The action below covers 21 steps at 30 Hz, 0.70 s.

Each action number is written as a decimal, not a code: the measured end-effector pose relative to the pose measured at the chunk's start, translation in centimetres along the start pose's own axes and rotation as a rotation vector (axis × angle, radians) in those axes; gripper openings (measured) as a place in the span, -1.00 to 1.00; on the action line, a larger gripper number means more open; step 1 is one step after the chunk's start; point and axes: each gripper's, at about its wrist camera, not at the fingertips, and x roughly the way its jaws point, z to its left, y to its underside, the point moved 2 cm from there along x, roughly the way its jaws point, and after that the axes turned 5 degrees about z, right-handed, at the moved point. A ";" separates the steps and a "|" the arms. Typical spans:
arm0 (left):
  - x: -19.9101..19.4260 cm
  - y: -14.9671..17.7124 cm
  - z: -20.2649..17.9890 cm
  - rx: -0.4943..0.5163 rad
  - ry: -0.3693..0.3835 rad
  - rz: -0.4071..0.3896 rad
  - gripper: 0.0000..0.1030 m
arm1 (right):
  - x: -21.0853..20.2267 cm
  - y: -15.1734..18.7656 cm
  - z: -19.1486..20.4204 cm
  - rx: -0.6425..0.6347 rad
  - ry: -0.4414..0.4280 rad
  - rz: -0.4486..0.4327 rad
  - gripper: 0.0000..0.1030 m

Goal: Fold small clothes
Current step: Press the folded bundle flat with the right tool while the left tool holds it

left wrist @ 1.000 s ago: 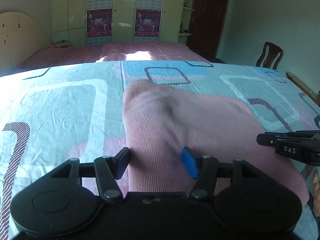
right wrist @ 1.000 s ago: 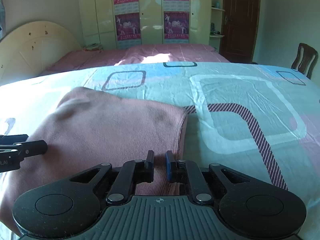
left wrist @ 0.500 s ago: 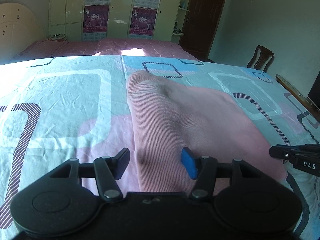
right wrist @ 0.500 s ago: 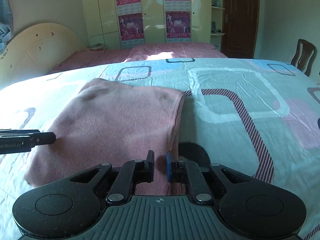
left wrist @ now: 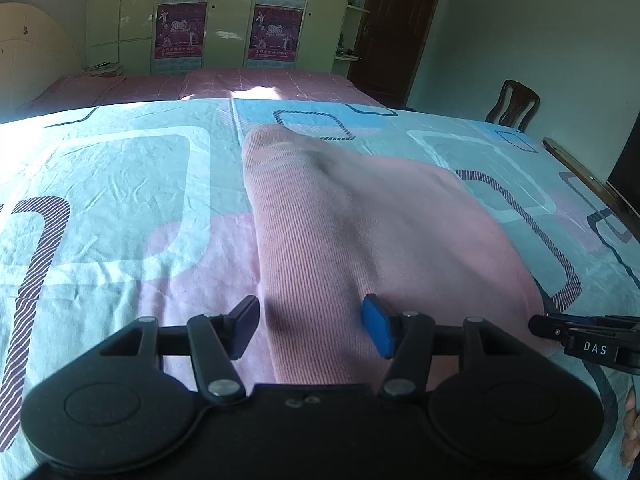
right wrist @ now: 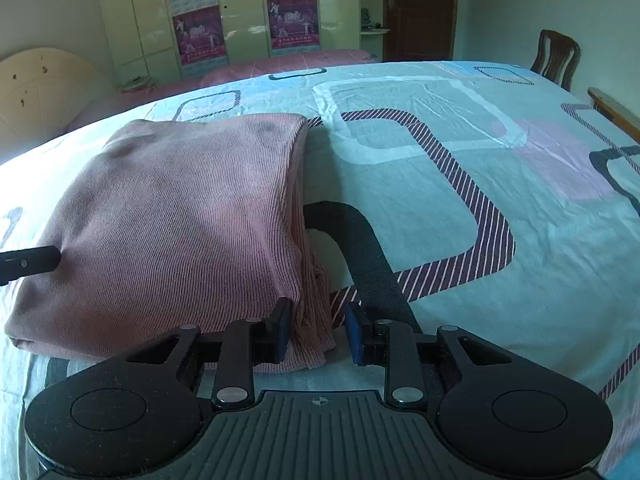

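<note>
The right hand-held gripper [right wrist: 316,332] has just been opening; its jaws stand slightly apart around the near right corner of a folded pink garment [right wrist: 180,216], no longer pinching it. The left hand-held gripper [left wrist: 310,326] is spread about halfway over the garment's near left edge, gripping nothing. The garment is ribbed knit, a soft rectangle. It lies on a bed [right wrist: 460,184] under a wrinkled pale blue sheet with rounded squares. Far off stand a wardrobe [right wrist: 240,12] with posters and a wooden chair [right wrist: 556,56].

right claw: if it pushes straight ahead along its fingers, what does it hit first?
Most likely the pink garment: its near right corner already lies between the right claw fingers, whose jaws have just been opening. Past that, only the patterned bedsheet. Depth is hard to judge.
</note>
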 end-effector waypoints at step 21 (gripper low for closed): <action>0.0 -3.1 0.6 -0.080 -0.069 0.003 0.28 | -0.8 -5.3 -0.6 -0.021 -0.186 -0.038 0.22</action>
